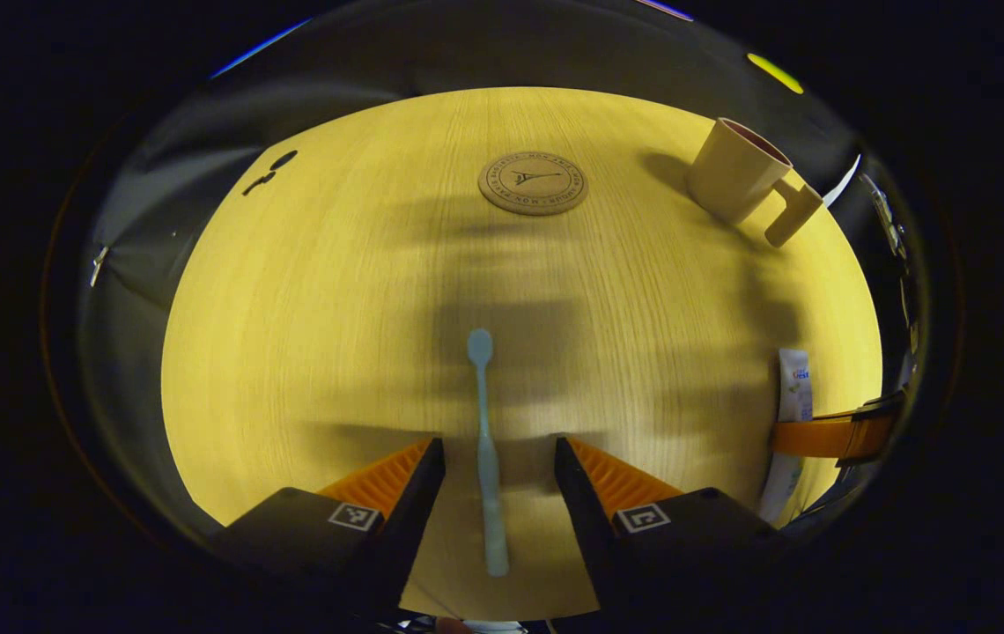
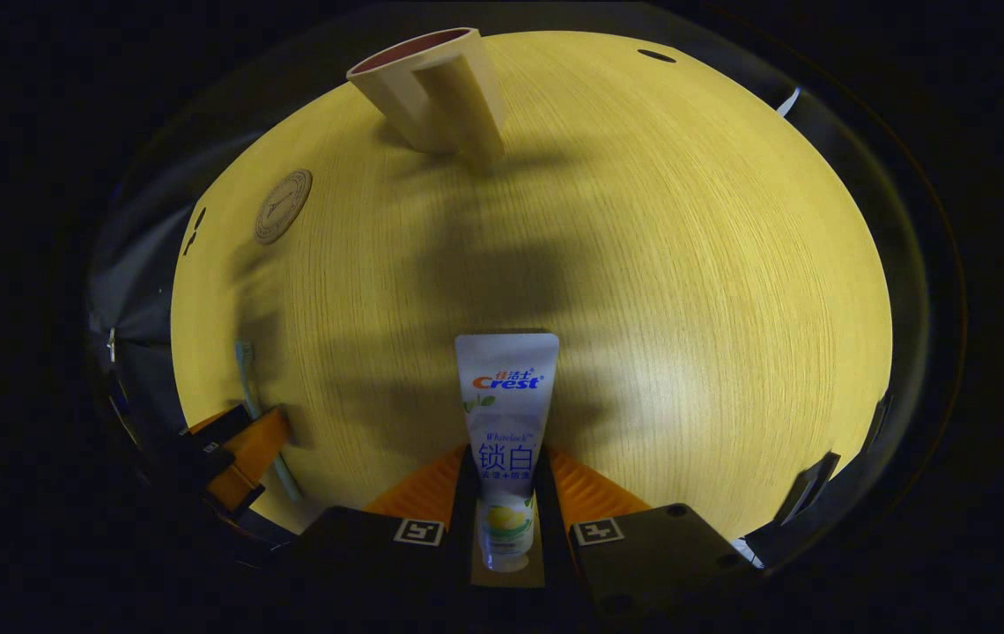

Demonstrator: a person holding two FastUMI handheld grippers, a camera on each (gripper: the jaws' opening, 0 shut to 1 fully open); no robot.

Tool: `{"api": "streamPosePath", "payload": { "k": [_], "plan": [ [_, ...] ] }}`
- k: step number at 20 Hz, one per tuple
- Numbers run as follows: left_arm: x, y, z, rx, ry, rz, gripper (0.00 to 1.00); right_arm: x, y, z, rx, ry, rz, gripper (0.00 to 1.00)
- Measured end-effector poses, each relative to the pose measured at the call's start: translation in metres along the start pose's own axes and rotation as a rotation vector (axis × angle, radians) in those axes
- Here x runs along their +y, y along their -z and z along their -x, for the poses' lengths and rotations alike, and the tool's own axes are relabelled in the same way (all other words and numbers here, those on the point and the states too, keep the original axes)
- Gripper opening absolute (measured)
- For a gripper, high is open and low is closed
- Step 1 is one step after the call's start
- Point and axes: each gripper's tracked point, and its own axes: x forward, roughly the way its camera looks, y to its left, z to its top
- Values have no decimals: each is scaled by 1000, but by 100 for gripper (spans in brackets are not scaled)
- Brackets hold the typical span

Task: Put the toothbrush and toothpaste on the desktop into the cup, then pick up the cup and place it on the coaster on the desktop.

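Left gripper view is showing the toothbrush (image 1: pixel 486 458) lying flat on the surface (image 1: pixel 291 335), right between the two fingers of the left hand-held gripper (image 1: pixel 498 462). Its long thin body is pointing straight ahead, with the brush head at the far end. The fingers are standing wide apart, one on each side, not touching it. The toothbrush is pale blue and skinny, so it looks easy to miss.

Right gripper view is showing the toothpaste (image 2: pixel 509 423) sitting between the fingers of the right hand-held gripper (image 2: pixel 506 480). The fingers are squeezing its lower half from both sides. The tube is white and flat, and its long side is pointing straight ahead too.

The cup (image 2: pixel 431 88) is standing far ahead on the surface, tan with a big handle and empty. It looks nearer to the right hand. The round coaster (image 1: pixel 533 183) is lying flat, well apart from the cup.
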Motion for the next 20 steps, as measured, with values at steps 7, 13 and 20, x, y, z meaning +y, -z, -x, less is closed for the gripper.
{"api": "streamPosePath", "payload": {
  "k": [7,13,20],
  "plan": [
    [4,-1,0,37,-10,47,33,0,0,0,-3,-2,-2,38],
    [3,-5,1,9,-16,32,8,0,0,0,-8,-1,-1,38],
    [7,3,9,-12,-2,38,6,2,-1,0,-26,-41,-35,31]
  ]
}}
